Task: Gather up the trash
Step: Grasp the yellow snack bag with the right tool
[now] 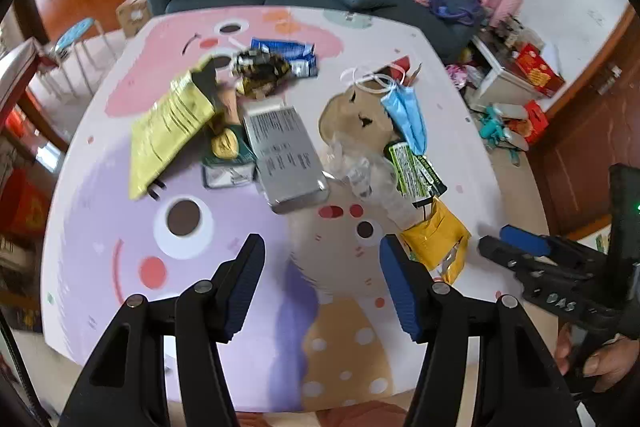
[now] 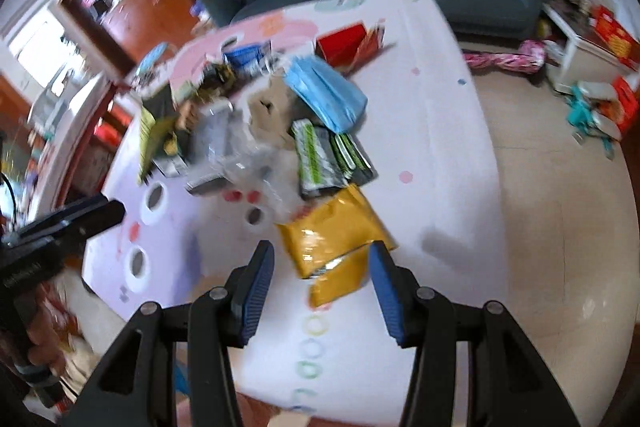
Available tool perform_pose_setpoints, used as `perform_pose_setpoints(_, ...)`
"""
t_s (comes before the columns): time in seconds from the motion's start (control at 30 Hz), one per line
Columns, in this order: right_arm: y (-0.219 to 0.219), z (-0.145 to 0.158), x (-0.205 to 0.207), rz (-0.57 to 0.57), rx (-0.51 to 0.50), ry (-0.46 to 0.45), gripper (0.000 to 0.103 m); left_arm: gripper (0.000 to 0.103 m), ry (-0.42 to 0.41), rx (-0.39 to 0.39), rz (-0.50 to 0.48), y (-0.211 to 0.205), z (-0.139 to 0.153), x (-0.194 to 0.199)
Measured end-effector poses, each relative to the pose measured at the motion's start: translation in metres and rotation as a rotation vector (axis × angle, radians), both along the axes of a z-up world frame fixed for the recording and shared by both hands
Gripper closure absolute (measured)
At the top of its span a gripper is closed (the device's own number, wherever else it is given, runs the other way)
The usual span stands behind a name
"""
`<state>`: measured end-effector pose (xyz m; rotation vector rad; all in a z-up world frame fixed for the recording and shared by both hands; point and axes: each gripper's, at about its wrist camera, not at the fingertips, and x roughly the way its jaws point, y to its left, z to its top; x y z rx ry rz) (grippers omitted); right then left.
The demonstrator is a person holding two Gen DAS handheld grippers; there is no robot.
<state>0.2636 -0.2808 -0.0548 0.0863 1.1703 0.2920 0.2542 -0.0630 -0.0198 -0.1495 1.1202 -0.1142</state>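
The trash lies heaped mid-mat (image 1: 132,227), and the step looks like the approach: the left gripper (image 1: 322,263) and right gripper (image 2: 322,273) both hang above it, jaws wide and empty. Next, I judge, the right must drop onto the yellow bag (image 2: 332,231) just ahead. Only the left view shows the silver box (image 1: 286,157) clearly.
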Motion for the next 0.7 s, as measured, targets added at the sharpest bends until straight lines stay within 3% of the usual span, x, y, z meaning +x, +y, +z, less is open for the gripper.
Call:
perform_pose_setpoints(0.1,-0.003,-0.02,0.01,0.05,-0.004,0.025,0.035,0.045,0.029,-0.008,0.031,-0.011,-0.011,0.002)
perform_pose_setpoints(0.33,0.006,-0.039,0.021,0.111,0.007,0.015,0.034,0.045,0.053,0.005,0.074,-0.022,-0.018,-0.002)
perform_pose_setpoints(0.53,0.03,-0.049,0.024,0.193,-0.108,-0.029,0.034,0.045,0.069,-0.016,0.114,-0.018,-0.02,-0.001)
perform_pose_setpoints(0.7,0.035,-0.051,0.021,0.241,-0.13,-0.046,0.035,0.045,0.076,-0.055,0.127,-0.018,-0.019,0.004)
